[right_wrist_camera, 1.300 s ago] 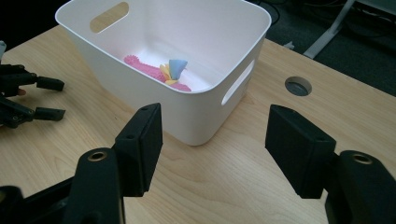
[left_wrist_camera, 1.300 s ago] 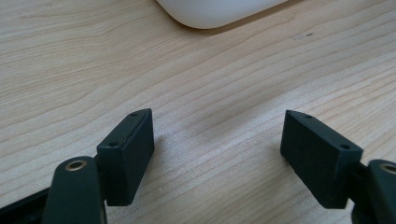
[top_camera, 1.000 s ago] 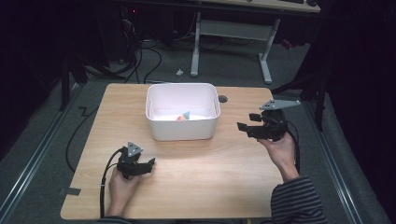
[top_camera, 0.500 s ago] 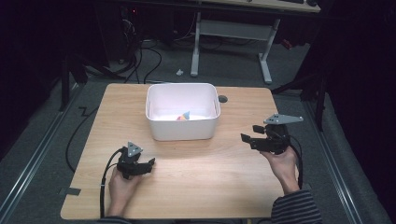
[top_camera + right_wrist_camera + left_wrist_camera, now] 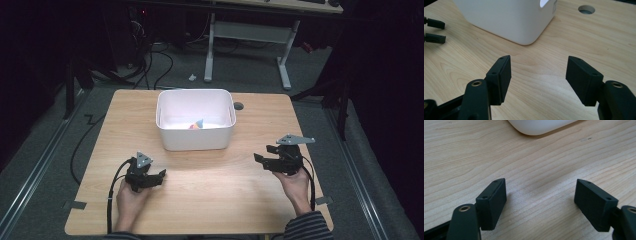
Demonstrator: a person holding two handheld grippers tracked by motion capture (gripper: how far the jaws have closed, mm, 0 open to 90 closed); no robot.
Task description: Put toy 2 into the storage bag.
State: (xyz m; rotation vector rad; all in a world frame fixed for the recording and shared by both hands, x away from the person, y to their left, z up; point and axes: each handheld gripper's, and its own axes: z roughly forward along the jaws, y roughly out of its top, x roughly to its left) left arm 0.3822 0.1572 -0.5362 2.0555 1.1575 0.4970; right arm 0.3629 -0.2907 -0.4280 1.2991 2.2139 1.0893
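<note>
1. The white bin (image 5: 195, 126) stands at the far middle of the table (image 5: 225, 200), its long axis running left to right, open side up.
2. The small orange and blue object (image 5: 196, 125) lies inside the bin; its pointing is too small to tell.
3. The right gripper (image 5: 265, 161), jaws apart and empty, hovers near the bin; a careless reach could nudge the bin.
4. The left gripper (image 5: 159, 176) rests open and empty.
</note>
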